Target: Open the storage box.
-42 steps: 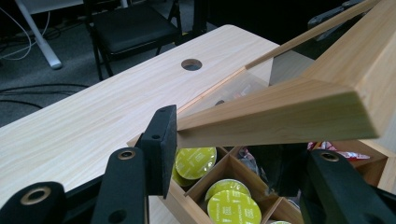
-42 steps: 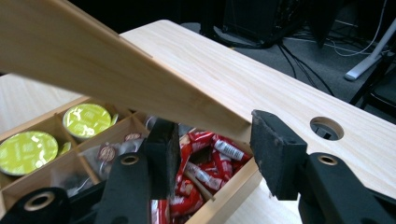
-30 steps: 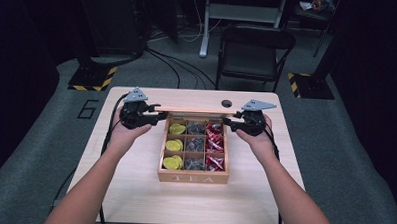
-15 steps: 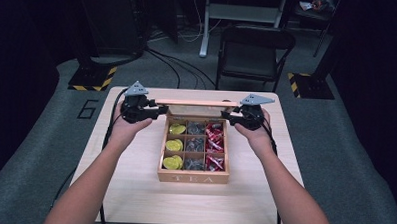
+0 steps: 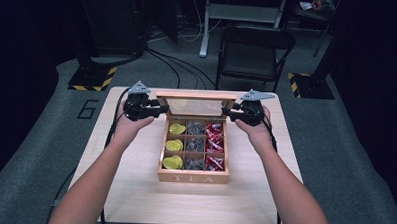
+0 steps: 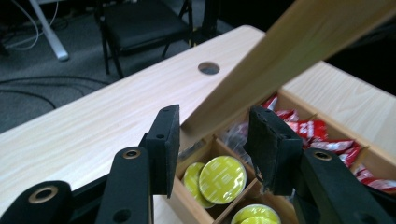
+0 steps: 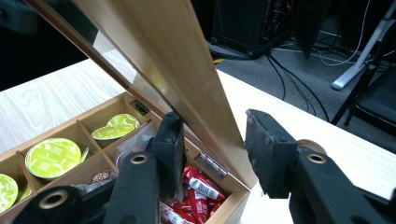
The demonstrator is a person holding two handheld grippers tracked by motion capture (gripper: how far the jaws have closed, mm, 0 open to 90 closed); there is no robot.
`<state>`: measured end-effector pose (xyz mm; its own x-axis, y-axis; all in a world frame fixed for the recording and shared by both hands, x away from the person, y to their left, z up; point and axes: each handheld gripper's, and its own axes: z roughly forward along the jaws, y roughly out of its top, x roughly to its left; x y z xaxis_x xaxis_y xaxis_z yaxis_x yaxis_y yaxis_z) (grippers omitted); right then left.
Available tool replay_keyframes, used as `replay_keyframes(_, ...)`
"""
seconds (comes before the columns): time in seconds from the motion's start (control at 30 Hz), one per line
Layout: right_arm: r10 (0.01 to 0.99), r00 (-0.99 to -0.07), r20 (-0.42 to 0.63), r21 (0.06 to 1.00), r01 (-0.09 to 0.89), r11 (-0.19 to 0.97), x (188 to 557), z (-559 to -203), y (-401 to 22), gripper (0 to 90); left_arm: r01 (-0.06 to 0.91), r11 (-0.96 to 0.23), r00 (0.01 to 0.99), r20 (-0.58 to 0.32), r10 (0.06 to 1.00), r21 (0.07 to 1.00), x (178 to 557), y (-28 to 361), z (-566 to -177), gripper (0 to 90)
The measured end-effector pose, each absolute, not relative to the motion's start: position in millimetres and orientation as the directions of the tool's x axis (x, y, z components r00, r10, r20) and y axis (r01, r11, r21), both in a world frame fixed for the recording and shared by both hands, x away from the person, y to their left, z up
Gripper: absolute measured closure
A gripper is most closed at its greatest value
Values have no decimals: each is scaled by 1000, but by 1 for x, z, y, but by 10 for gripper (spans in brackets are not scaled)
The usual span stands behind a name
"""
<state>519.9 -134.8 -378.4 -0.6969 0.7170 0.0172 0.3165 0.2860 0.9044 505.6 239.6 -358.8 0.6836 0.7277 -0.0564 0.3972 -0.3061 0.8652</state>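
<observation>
A wooden tea box (image 5: pixel 193 178) stands mid-table with its glass-paned lid (image 5: pixel 197 96) raised and leaning over the compartments. Yellow-green capsules (image 5: pixel 174 145) fill its left column, grey packets (image 5: pixel 195 144) the middle and red sachets (image 5: pixel 214 142) the right. My left gripper (image 5: pixel 162 110) is shut on the lid's left edge, and in the left gripper view (image 6: pixel 215 140) the wooden lid (image 6: pixel 280 51) spans both pads. My right gripper (image 5: pixel 226 112) straddles the lid's right edge; its jaws (image 7: pixel 212 144) have just been closing around the lid (image 7: pixel 177 60), with a sliver of gap at one pad.
The light wooden table (image 5: pixel 133 190) has bare room left, right and in front of the box, and a round cable hole (image 6: pixel 208 68) behind it. A black folding chair (image 5: pixel 253 49) stands beyond the far edge. Cables trail from both grippers toward the near edge.
The lid has swung between the grippers: first out of sight, then a thin edge, now its glass face shows and it leans over the box. Both hands stayed at the back corners.
</observation>
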Motion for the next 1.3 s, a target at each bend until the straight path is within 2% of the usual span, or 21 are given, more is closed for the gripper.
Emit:
replay_keyframes(0.63,726,-686,46,908,332,256,528,-377,-135,586,417,-316,657,-43,753,852,537,232,-391,578)
replay_keyframes(1.13,746,-662,63,904,355,240,535,-375,-134,598,407,-338,662,-19,750,849,544,233,-393,613)
replay_keyframes(1.3,756,-652,62,898,367,243,538,-378,-134,570,409,-325,659,-29,752,853,545,234,-393,616)
